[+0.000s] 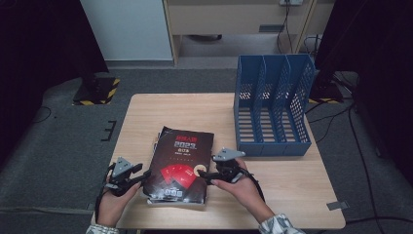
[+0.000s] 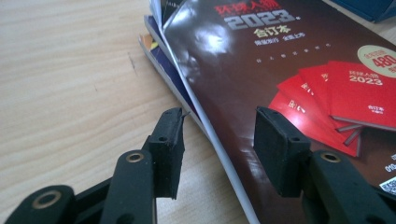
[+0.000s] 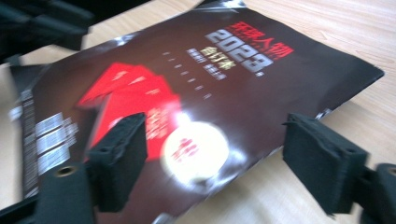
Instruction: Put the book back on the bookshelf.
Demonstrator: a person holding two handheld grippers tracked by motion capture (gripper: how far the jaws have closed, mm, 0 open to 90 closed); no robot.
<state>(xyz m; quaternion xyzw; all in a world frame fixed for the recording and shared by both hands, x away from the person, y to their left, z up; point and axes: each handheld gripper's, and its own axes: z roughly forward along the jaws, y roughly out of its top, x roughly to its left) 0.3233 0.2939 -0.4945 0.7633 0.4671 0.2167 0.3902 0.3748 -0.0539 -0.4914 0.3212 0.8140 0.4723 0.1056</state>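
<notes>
Wooden table (image 1: 272,185): 2 released claws, left (image 1: 144,175) and right (image 1: 204,176), low, flanking the magazine (image 1: 180,165).

Light wooden table (image 1: 287,195) — stack of dark-covered magazines (image 1: 179,165) front-left, blue three-slot file rack (image 1: 271,108) back-right.

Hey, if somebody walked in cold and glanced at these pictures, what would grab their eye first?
The glossy black magazine with red booklets on its cover, lying on a small stack near the table's front edge. The left gripper and right gripper flank it, jaws open at its edges. Behind it on the right stands an empty blue file rack.
</notes>
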